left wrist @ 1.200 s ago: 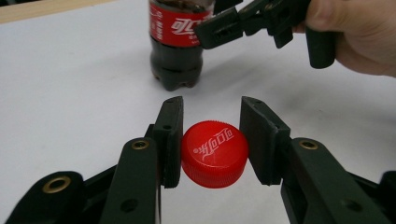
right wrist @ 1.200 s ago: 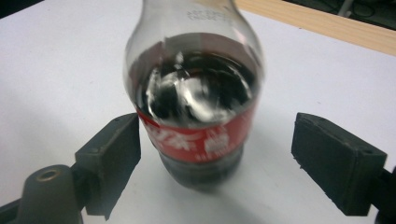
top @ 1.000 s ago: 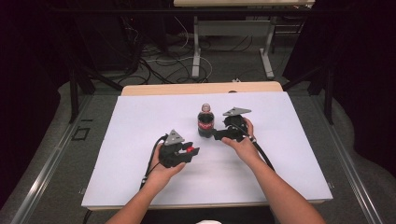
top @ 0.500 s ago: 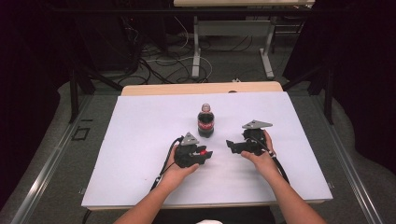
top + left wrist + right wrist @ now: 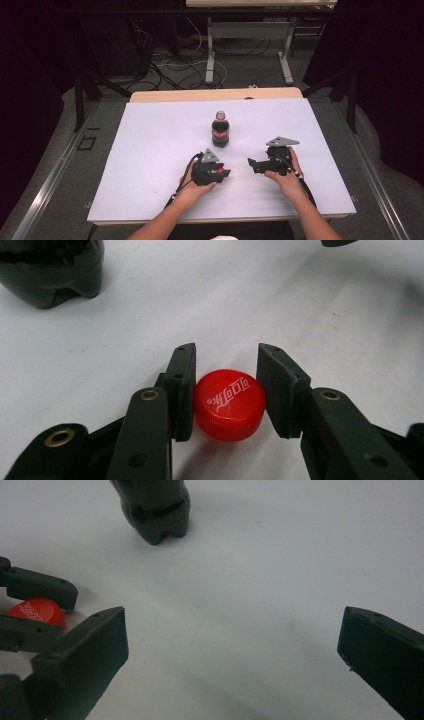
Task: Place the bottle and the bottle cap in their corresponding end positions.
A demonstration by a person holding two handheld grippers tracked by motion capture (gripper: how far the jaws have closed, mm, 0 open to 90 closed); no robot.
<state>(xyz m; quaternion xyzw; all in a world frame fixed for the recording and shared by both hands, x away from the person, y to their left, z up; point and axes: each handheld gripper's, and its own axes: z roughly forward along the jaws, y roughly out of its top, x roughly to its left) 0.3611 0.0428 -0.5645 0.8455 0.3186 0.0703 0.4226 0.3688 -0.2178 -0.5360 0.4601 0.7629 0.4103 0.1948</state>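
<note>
So the table [image 5: 150, 150] has a white sheet over it, and the dark cola bottle [image 5: 220, 130] stands upright near the middle, a bit toward the far side, still mostly full of dark soda with a red label band. Its neck looks open at the top in the high view, though it's small there. Nothing sits between the bottle and either gripper, just bare white surface. The left gripper [image 5: 225, 390] rests low on the sheet on the near side of the bottle, and its jaws are clamped on the red cap [image 5: 229, 404], which sits top-up with white lettering showing, pads pressed on both sides. The right gripper [image 5: 232, 645] is off to the right, apart from the bottle, jaws spread wide with nothing between them. Past the table's far edge there are cables [image 5: 175, 60] on the floor and another table's legs [image 5: 210, 55].
</note>
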